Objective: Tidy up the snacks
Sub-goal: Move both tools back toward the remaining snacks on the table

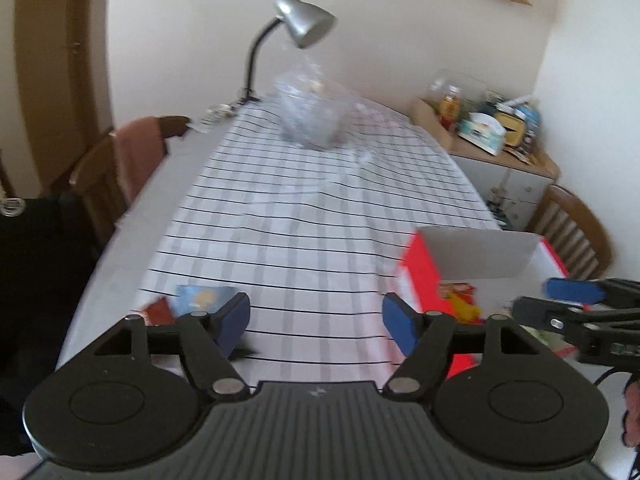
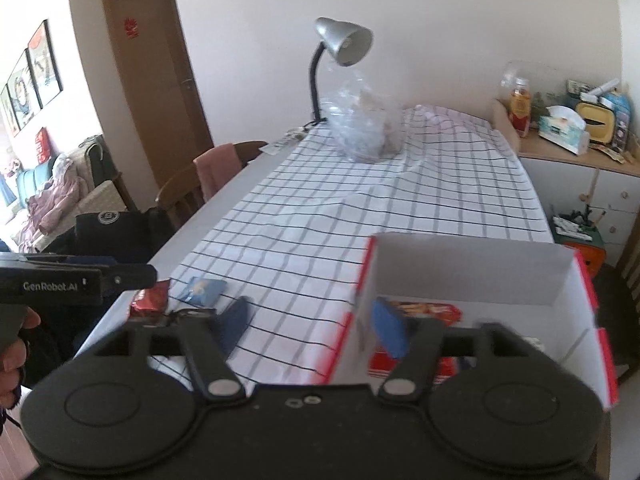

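An open red-and-white cardboard box [image 2: 472, 276] stands on the checked tablecloth at the near right, with snack packs [image 2: 428, 310] lying inside. Its red side [image 1: 424, 276] also shows in the left wrist view. A blue snack packet [image 2: 202, 290] and a red one [image 2: 150, 300] lie at the cloth's near left edge; the left wrist view shows the blue packet [image 1: 204, 298] and the red packet [image 1: 158, 310] too. My left gripper [image 1: 316, 320] is open over the cloth between packets and box, with nothing in it. My right gripper [image 2: 312, 328] is open at the box's left wall, also with nothing in it.
A clear plastic bag [image 2: 364, 128] and a silver desk lamp [image 2: 344, 40] stand at the table's far end. A wooden chair with a pink cloth [image 2: 212, 172] is on the left, another chair [image 1: 576, 228] on the right. A cluttered cabinet [image 2: 576, 152] stands at the far right.
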`<act>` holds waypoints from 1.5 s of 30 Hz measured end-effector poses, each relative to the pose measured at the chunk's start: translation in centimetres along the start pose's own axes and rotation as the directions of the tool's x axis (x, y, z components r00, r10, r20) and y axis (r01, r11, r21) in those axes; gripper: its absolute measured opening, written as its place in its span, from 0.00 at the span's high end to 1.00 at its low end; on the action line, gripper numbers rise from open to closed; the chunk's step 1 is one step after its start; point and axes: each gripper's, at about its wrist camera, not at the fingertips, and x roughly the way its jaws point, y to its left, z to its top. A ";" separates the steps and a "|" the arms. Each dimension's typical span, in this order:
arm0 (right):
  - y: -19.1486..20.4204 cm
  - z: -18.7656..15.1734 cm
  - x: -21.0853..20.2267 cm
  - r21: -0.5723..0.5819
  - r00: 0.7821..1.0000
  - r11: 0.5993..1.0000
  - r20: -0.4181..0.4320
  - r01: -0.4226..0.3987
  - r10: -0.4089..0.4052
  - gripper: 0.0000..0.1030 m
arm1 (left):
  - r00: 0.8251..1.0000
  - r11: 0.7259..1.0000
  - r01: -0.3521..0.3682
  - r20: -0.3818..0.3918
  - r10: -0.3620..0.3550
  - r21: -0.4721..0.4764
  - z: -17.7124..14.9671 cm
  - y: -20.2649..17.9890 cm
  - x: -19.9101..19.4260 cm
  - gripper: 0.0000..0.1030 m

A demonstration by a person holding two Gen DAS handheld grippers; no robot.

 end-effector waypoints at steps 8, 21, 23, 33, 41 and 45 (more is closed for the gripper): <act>5.3 0.3 2.3 -0.009 0.999 1.000 -0.015 -0.029 0.029 0.00 | 0.999 0.999 -0.040 0.018 0.040 -0.015 -0.8 7.5 -1.0 0.19; 11.9 -0.7 7.2 0.003 0.994 0.999 -0.098 -0.046 0.046 0.00 | 0.999 1.000 0.026 -0.029 -0.025 0.013 -1.6 15.2 0.6 0.18; 12.5 -0.9 8.2 -0.004 0.990 0.999 -0.131 -0.048 0.047 0.00 | 0.999 0.999 0.033 -0.037 -0.032 0.023 -1.8 16.1 0.9 0.18; 16.1 -1.7 12.6 -0.075 0.958 0.990 -0.271 -0.116 0.092 0.00 | 0.989 0.982 0.107 -0.119 -0.089 0.154 -2.0 19.3 4.3 0.18; 18.8 -3.9 16.6 -0.150 0.929 0.973 -0.350 -0.177 0.115 0.05 | 0.957 0.933 0.215 -0.252 -0.143 0.288 -2.0 19.8 9.2 0.18; 19.4 -4.7 18.2 -0.158 0.919 0.968 -0.375 -0.194 0.123 0.07 | 0.934 0.895 0.271 -0.321 -0.156 0.354 -1.9 19.4 11.3 0.18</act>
